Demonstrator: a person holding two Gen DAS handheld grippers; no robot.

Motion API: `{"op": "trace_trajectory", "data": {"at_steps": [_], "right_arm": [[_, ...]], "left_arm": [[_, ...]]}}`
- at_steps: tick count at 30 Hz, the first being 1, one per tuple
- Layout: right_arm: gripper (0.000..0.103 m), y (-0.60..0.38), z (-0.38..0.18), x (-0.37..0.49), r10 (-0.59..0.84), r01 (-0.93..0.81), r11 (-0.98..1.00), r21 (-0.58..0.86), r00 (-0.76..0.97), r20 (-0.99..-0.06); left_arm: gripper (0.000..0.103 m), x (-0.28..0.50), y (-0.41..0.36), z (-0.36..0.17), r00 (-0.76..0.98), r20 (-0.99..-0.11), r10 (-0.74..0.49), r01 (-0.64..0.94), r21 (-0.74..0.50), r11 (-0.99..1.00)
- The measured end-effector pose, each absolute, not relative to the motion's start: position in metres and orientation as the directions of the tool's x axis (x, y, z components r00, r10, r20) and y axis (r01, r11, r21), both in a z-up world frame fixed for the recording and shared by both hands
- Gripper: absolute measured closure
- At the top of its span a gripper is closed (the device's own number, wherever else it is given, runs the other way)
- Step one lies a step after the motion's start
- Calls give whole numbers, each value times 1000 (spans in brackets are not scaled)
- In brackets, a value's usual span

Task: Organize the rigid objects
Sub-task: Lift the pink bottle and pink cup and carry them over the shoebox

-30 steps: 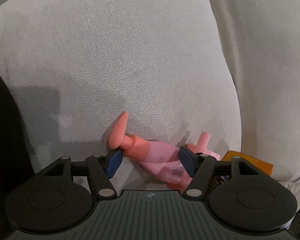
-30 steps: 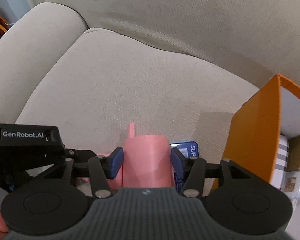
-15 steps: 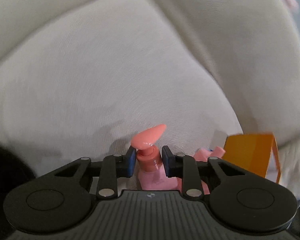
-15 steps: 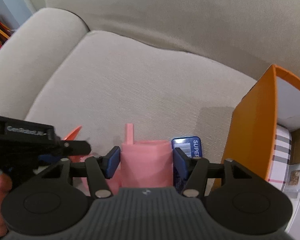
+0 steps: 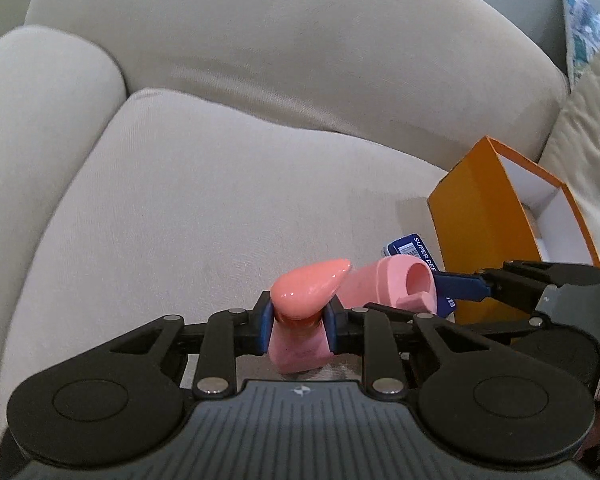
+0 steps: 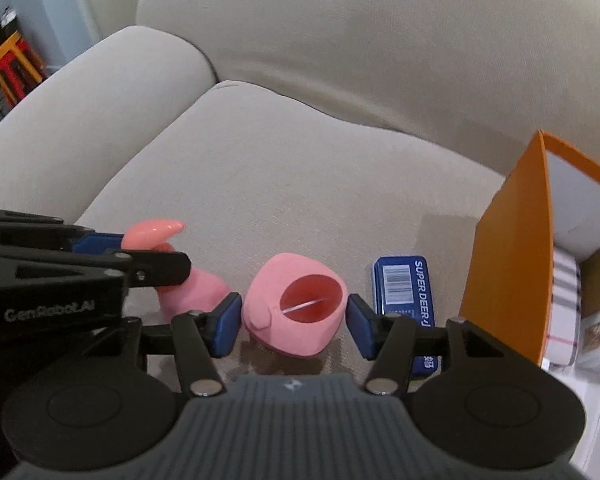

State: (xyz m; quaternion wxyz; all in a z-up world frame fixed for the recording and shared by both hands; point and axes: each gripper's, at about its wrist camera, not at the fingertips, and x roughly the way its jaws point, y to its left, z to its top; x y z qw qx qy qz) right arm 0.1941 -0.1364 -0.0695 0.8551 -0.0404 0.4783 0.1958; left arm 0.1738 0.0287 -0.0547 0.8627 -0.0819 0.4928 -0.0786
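My left gripper (image 5: 298,322) is shut on the neck of a pink pump bottle (image 5: 300,346), under its salmon pump head (image 5: 310,286); the bottle (image 6: 192,290) stands upright on the sofa seat. My right gripper (image 6: 294,324) has its pads on either side of a pink cup (image 6: 296,304) with an open mouth; small gaps show between pads and cup. The cup (image 5: 400,284) also shows right of the bottle in the left wrist view. A blue flat box (image 6: 404,288) lies just right of the cup.
An open orange box (image 6: 508,248) with a white inside stands at the right on the beige sofa seat (image 6: 300,184); it also shows in the left wrist view (image 5: 484,216). Small cartons (image 6: 580,304) sit inside it. Armrest (image 6: 88,120) at left, backrest behind.
My left gripper closed on the lying pump bottle's neck and stood it upright. My right gripper has let go of the pink cup; its jaws now stand wider apart.
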Motion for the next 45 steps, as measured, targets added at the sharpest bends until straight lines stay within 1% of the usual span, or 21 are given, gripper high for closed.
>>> {"op": "trace_trajectory", "data": {"at_steps": [4,11,16,20,28,35,40,45], "right_arm": [[45,-137,-72,194,314,-392,911,125,465,-828],[45,-136,-80,198,349,-408,901,149,477,-806],[45,-141,-74,190,351,-402,903,148,496,-794],[45,-148,-56,179,358,-401,904,147,526,-771],[45,-178,-3,144,376,-384,911,152,616,-692],[45,-230,36,106,341,-346,930,126,681,-648],[45,-279,42,82,293,-326,942,80,685,-667],[45,-329,25,72,239,-309,950,39,643,-728]], "left_arm": [[74,170,37,-62,503,-834,-226,20,-250,968],[74,163,43,-51,531,-815,-233,17,-265,964],[75,157,45,-40,545,-809,-221,18,-252,968],[75,150,42,-22,562,-795,-229,41,-249,968],[75,131,19,37,630,-731,-260,140,-222,965],[75,117,-30,77,649,-667,-365,297,-219,929],[74,118,-85,83,595,-664,-453,437,-206,875],[74,127,-139,69,506,-701,-503,522,-215,826]]}}
